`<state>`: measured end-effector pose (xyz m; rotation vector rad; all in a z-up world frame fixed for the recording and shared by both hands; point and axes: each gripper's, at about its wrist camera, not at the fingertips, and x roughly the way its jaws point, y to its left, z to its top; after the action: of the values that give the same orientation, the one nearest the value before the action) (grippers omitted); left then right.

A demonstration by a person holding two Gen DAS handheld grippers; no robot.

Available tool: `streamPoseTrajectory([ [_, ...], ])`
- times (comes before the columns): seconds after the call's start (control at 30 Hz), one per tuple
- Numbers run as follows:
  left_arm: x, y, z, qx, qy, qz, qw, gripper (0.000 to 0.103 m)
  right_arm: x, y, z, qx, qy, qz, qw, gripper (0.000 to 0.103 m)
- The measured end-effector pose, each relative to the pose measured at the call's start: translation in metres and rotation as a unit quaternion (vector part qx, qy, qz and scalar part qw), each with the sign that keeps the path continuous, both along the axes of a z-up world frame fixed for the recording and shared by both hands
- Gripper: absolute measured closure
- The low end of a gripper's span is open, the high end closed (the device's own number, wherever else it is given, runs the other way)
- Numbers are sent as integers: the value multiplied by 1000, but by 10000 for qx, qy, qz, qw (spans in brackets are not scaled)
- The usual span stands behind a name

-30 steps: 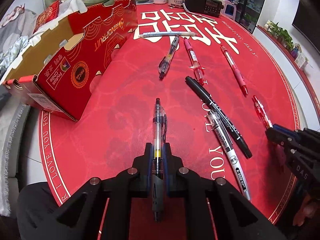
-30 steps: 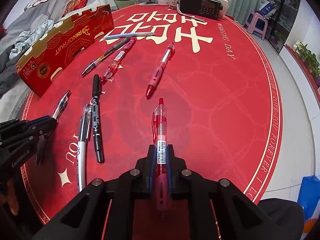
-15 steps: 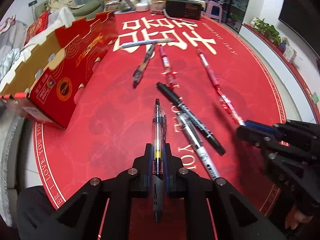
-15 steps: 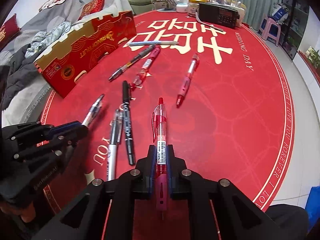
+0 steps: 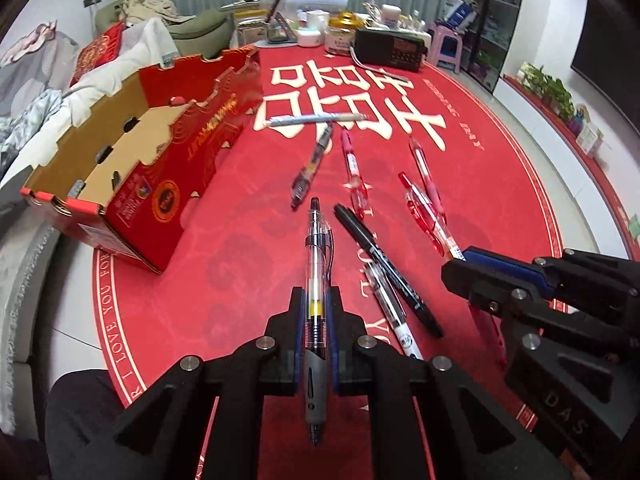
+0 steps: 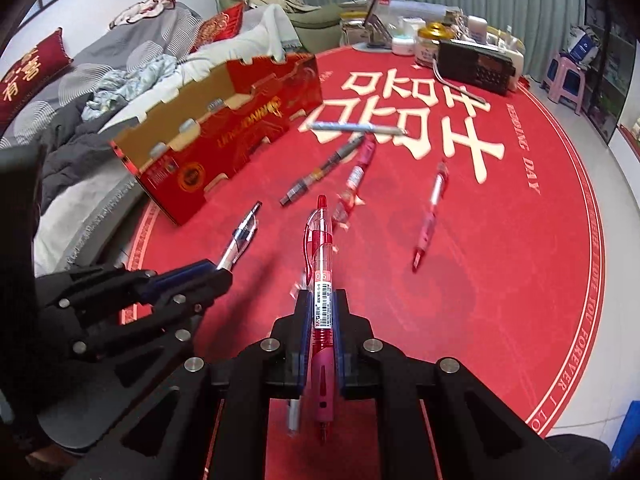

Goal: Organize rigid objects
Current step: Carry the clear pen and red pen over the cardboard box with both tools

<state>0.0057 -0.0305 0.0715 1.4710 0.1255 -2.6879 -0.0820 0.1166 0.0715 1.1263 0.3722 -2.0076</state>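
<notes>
My left gripper (image 5: 314, 300) is shut on a clear black-ink pen (image 5: 314, 264), held above the red round mat (image 5: 240, 248). My right gripper (image 6: 322, 300) is shut on a clear red pen (image 6: 320, 256), also lifted off the mat. In the left wrist view the right gripper (image 5: 464, 270) shows at right with the red pen (image 5: 424, 212) sticking out of it. In the right wrist view the left gripper (image 6: 224, 276) shows at left with the black-ink pen (image 6: 242, 236). An open red cardboard box (image 5: 132, 152) stands at the mat's left.
Several pens lie on the mat: a black marker (image 5: 384, 264), a white pen (image 5: 394, 320), a dark pen (image 5: 312, 166), red pens (image 5: 352, 168) (image 6: 430, 212), a pale pen (image 5: 316, 119). A black radio (image 5: 390, 48) and jars stand far back. A sofa (image 6: 92, 92) is left.
Both grippers have risen with their pens, and the right gripper has drawn closer to the left one. The box and the far table now show more fully. Both grips are unchanged.
</notes>
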Motion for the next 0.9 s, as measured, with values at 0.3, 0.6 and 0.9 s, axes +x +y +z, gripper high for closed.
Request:
streamPoseTrajectory([
  [0.3, -12, -35, 35, 152, 278, 568, 9979, 93, -3, -40, 37, -372, 137, 206, 9990, 92],
  [0.6, -27, -86, 71, 181, 573, 1242, 9904, 93, -6, -85, 74, -670, 353, 443, 9961, 92],
  [0.9, -33, -127, 79, 217, 590, 1668, 9840, 93, -11, -131, 87, -694, 378, 613, 9950, 92],
])
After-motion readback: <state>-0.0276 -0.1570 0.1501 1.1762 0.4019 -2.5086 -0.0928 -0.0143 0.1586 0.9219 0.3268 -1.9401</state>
